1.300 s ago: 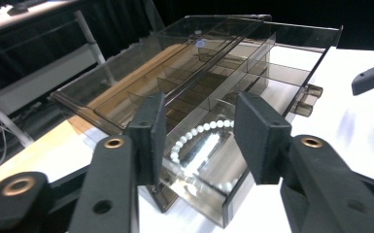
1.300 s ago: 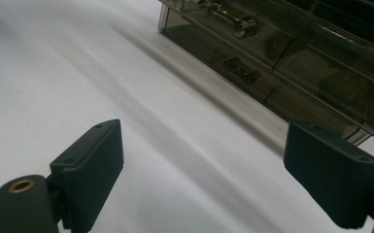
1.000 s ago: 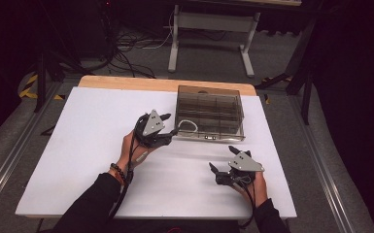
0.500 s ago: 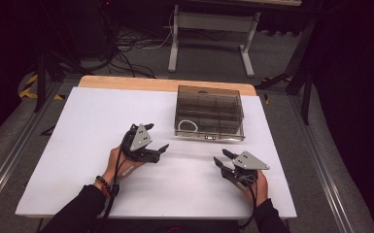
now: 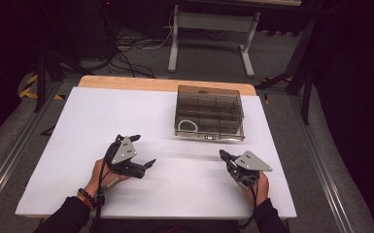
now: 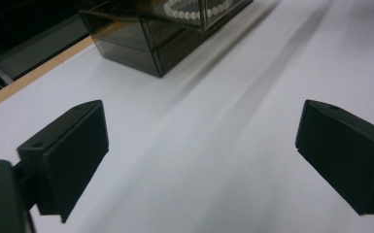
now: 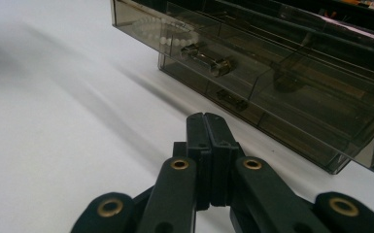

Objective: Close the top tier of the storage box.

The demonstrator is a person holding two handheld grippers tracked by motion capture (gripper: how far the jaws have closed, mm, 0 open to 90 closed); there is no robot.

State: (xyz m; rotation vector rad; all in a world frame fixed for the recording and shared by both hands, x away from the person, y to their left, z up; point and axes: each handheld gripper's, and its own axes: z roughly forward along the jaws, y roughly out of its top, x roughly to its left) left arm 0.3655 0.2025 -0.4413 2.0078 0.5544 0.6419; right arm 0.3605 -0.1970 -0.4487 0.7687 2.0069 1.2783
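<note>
a smoky, see-through plastic box (image 5: 209, 115) with inner dividers sits toward the far middle of the white desk (image 5: 77, 126), its lid down, small metal clasps on its near wall. a loop of white beads (image 5: 188, 125) lies in its near-left compartment, also visible through the wall in the left gripper view (image 6: 194, 9) and the right gripper view (image 7: 162, 30). the left claw (image 5: 143, 151) is held low over the desk, near-left of the box and apart from it, jaws spread wide with nothing between. the right claw (image 5: 222, 154) is near-right of the box, jaws pressed together and empty, pointing toward the box's near wall.
</note>
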